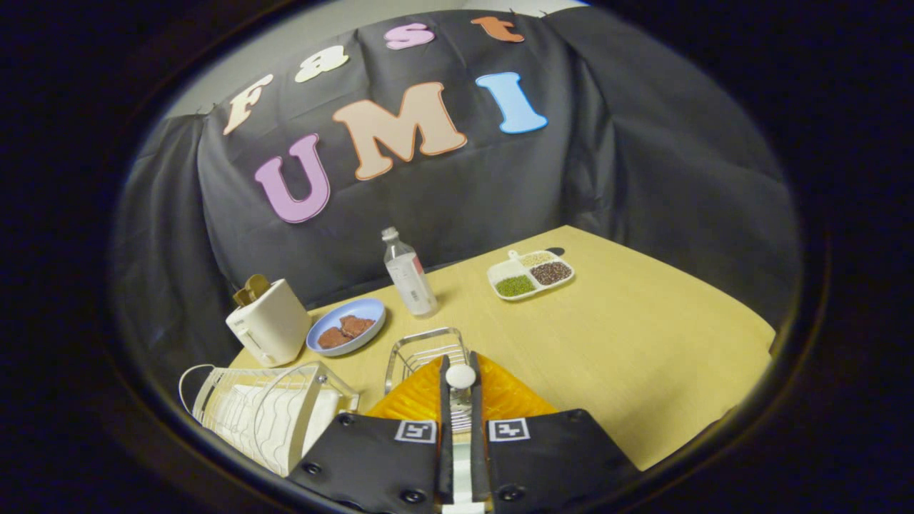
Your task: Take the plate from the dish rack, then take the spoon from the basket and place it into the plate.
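Observation:
My gripper (460,365) is shut on the spoon (460,376), whose round white end shows between the two fingers near their tips. A metal part of the spoon runs back between the fingers. Right under the fingers lies the orange ribbed plate (510,396) on the wooden table. The wire basket (423,348) stands just beyond the plate, ahead of the fingertips. The white wire dish rack (260,414) sits to the left of the fingers, at the table's near corner.
A blue dish with brown pieces (347,327), a cream toaster (270,323) and a clear bottle (410,275) stand beyond the basket. A white divided tray of grains (530,274) sits far right. Bare tabletop (643,343) stretches to the right of the plate.

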Tool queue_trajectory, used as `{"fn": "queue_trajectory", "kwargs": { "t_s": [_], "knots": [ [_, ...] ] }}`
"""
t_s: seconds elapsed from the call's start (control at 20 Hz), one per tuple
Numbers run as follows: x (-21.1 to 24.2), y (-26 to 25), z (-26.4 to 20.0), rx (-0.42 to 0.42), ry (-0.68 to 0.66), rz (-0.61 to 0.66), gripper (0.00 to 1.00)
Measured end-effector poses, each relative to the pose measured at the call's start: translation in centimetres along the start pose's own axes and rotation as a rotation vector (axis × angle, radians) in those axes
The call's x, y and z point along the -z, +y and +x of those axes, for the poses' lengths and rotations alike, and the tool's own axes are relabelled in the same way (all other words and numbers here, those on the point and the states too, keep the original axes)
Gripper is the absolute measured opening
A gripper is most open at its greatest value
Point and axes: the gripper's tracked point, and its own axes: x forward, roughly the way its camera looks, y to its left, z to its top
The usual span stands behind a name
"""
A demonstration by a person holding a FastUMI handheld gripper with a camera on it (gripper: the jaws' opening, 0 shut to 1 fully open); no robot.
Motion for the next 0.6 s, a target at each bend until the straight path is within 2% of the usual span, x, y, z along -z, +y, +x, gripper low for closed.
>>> {"fn": "queue_trajectory", "kwargs": {
  "t_s": [0.3,0.6],
  "knots": [
    [-2.7,2.1,-1.3,-0.038,0.005,-0.011,0.12],
    [-7.1,3.7,-5.8,-0.056,-0.067,-0.079,0.12]
  ]
}}
